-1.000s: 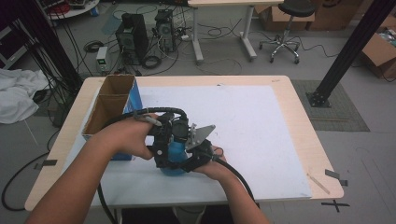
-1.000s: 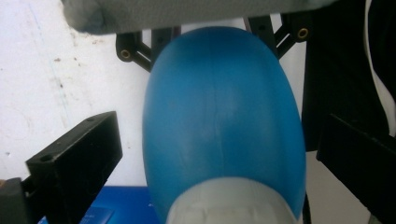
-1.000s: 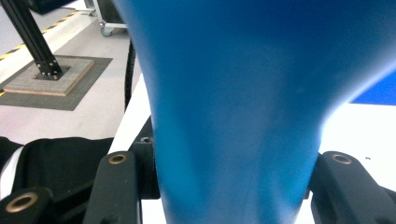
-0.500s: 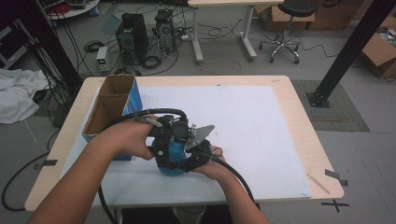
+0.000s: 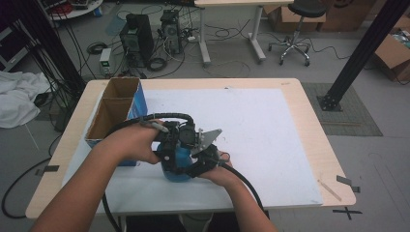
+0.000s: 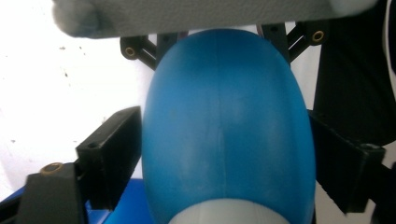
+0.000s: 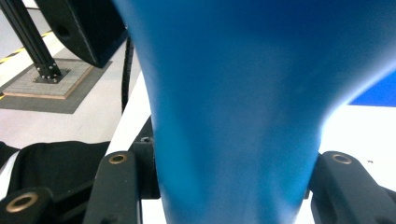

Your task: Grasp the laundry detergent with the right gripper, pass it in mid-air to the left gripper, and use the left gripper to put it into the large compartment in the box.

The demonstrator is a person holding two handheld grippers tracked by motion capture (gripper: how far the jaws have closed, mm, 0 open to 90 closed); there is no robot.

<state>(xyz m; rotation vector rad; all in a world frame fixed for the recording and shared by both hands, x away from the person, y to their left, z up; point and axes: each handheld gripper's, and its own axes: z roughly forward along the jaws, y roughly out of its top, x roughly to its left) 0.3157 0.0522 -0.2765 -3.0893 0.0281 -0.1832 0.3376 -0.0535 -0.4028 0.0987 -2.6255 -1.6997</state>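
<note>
right gripper (image 7: 233, 186): clamped on the narrow part of blue bottle (image 5: 176, 164)
left gripper (image 6: 224, 154): jaws have just been closing, blue bottle between them, one on each side of its rounded body; contact unclear
blue bottle spot: front-left of white mat (image 5: 270, 125), between both grippers
nearby: open cardboard box (image 5: 113, 113) at table's (image 5: 314, 150) left edge

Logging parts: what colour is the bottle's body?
Blue bottle, clearest in the left gripper view.
</note>
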